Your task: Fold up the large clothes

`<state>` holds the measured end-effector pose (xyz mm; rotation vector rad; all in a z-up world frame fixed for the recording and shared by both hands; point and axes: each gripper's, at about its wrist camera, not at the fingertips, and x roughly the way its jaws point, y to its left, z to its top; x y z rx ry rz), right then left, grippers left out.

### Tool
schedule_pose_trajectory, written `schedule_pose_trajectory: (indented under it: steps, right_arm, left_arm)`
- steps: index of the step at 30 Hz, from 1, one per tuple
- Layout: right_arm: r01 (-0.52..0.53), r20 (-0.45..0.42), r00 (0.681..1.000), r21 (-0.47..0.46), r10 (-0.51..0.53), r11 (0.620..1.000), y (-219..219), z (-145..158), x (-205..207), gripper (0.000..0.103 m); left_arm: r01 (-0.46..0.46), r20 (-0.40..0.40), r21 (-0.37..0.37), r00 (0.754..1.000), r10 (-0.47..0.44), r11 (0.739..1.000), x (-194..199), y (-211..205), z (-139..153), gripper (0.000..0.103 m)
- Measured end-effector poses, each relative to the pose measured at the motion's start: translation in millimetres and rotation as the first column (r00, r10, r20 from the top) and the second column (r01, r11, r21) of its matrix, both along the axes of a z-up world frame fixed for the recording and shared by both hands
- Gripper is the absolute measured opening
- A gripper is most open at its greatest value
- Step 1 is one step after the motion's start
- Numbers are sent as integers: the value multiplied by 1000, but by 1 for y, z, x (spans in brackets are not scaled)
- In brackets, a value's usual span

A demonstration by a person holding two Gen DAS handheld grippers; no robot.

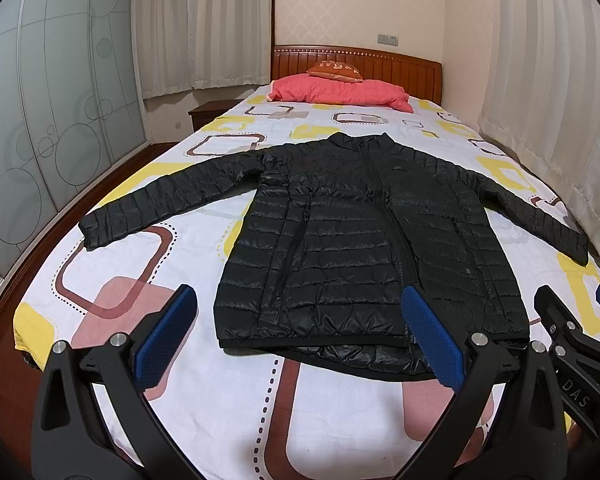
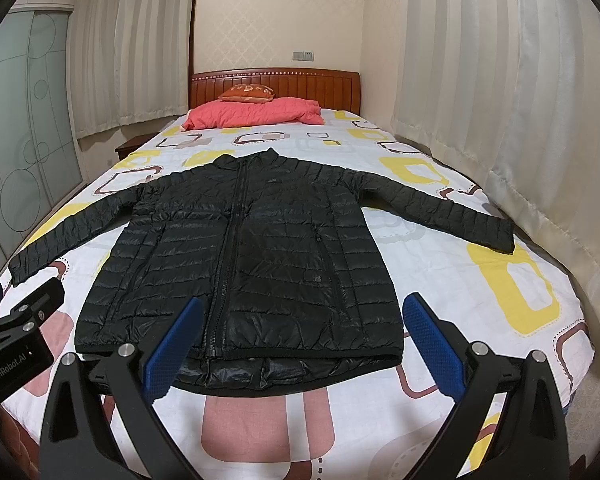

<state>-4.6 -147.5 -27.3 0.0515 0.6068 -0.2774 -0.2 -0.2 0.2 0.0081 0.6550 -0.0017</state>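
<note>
Bed [image 1: 260,420] bears flat black jacket [image 1: 360,248] — fingers [image 1: 168,336] spread.

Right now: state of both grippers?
Left gripper: open, holding nothing, above the jacket hem.
Right gripper: open, holding nothing.

A big bed [image 2: 440,280] with a white sheet of yellow and brown squares fills the room. It has a brown wooden headboard [image 2: 274,86]. White curtains [image 2: 480,80] hang on both sides. A glass wardrobe door [image 1: 40,100] stands left.
</note>
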Motion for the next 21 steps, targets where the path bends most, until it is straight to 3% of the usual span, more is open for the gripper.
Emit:
schedule_pose_trajectory:
  steps: [21]
  right_arm:
    - [0,-2,1000,0,0,1000,0,-2,0,99]
  left_arm:
    - [-1,-4,1,1000,1,1000,0,0,0,101]
